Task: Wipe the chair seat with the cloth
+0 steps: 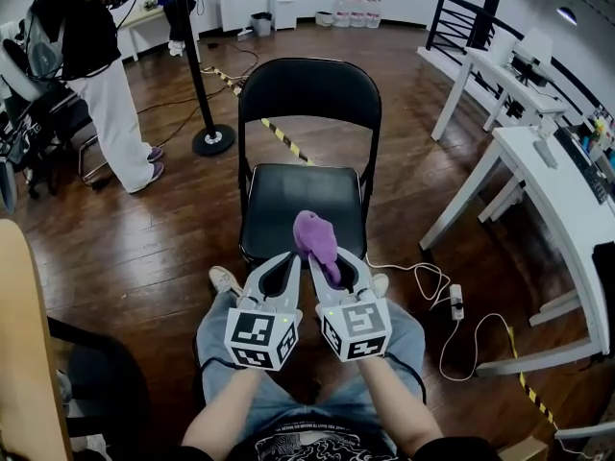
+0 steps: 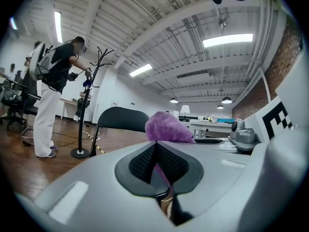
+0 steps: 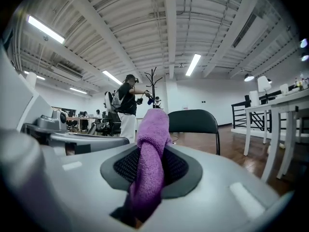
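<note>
From where I stand, the person sits facing a black folding chair, whose chair seat point(image 1: 288, 195) fills the centre of the head view. Both tools are held close together just in front of its near edge. The right gripper point(image 3: 150, 151) has its fingers point(image 3: 181, 168) clamped on the purple cloth point(image 1: 314, 233). A twisted length runs down between the pads, and a loose bunch stands up past the tips. That bunch is presumably left free as the soft wad that will meet the seat.

The left gripper point(image 2: 155, 146) sits just beside it, its fingers point(image 2: 137, 161) pressed together. A sliver of purple shows at the seam (I cannot tell whether it is pinched there or only seen through the gap). I take that hand to be carrying nothing and simply waiting alongside.

The cloth hangs over the seat's front edge in the lower centre of the frame. It looks raised off the surface rather than pressed to it, so I judge that wiping has not yet begun. The next move would need the bunch lowered flat onto the seat.

At upper left another person point(image 1: 96, 75) works at a coat stand point(image 1: 197, 65), well apart from the chair.
</note>
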